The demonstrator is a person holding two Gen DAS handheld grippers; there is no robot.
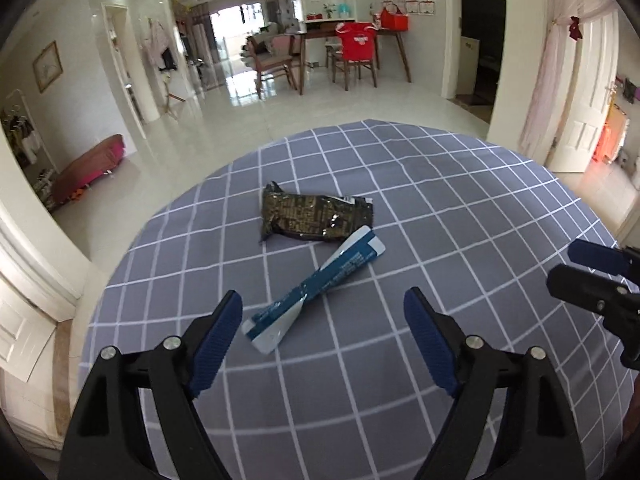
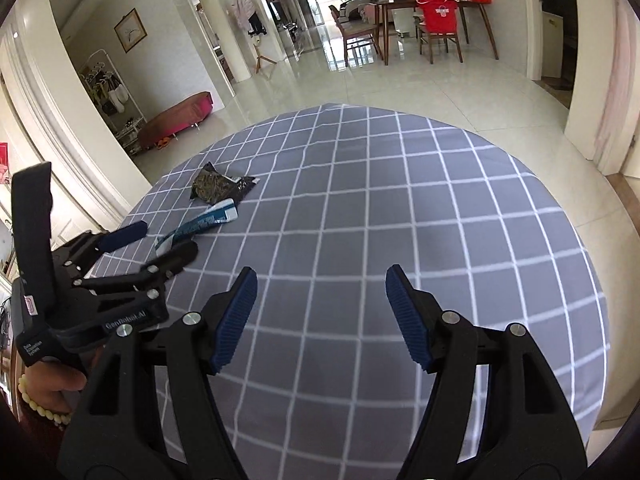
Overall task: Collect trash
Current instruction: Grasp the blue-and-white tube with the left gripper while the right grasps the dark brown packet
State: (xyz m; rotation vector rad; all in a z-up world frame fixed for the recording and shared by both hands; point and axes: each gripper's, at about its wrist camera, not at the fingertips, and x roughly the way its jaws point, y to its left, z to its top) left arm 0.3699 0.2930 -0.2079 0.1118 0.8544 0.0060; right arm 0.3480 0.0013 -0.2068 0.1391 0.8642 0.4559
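- While both grippers hover over the desk (image 1: 460,200), which wears a grey checked cloth, two pieces of trash lie at the centre of the left wrist view: a blue-and-white wrapper (image 1: 316,288) and a dark crumpled packet (image 1: 316,216).
- Left gripper (image 1: 322,332): fingers spread wide, gripping nothing. The wrapper's near end lies just ahead of the gap between them, and its long axis runs diagonally from lower left to upper right, so it is skewed to the fingers' line.
- The dark packet lies beyond the wrapper's far end, close to it or just touching; contact is hard to tell.
- Right gripper (image 2: 320,316): fingers also open and empty, over bare cloth. In its view the trash sits well off toward the upper left.
- Judgement: the left gripper is the nearer, and the wrapper looks like its first pick.
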